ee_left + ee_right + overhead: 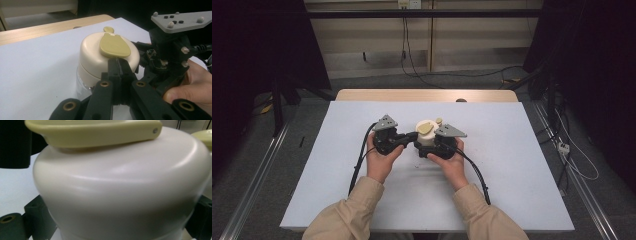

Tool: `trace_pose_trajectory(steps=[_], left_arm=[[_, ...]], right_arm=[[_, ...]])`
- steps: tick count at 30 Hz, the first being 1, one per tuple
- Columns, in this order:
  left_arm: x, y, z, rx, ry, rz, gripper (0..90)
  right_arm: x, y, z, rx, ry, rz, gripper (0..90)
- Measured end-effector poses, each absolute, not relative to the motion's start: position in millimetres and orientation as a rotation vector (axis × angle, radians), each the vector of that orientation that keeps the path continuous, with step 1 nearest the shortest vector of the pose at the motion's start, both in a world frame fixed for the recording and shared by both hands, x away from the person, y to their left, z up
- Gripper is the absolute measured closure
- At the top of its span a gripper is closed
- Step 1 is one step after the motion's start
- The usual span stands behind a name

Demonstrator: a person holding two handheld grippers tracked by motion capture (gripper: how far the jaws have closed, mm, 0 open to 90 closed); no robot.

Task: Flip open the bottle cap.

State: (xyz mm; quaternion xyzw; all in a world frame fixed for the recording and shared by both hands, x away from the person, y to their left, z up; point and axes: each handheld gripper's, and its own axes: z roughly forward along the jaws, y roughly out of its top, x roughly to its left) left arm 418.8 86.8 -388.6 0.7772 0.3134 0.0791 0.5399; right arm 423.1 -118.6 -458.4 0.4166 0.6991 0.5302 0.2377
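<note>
A jar (427, 139) with a cream lid (100, 53) is being steadied at mid-desk (512, 165) by the right tool (438, 146), clamped around its sides. The left tool (117, 65), clenched and empty, is being pressed under the yellow flap (114, 45). Smooth, rigid plastic is judged slippery; the flap's edge is the place to pry.

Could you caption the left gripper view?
Shut left gripper meets the yellow flap on a cream-lidded jar.
</note>
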Motion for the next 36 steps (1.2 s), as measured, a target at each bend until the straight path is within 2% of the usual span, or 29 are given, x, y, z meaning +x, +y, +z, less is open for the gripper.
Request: trace_pose_trajectory(steps=[36], left_arm=[[423.4, 76.9, -376.6, 1.854, 0.745, 0.214, 90.0]], right_arm=[[423.3, -118.4, -458.8, 1.142, 1.915, 1.45, 5.5]])
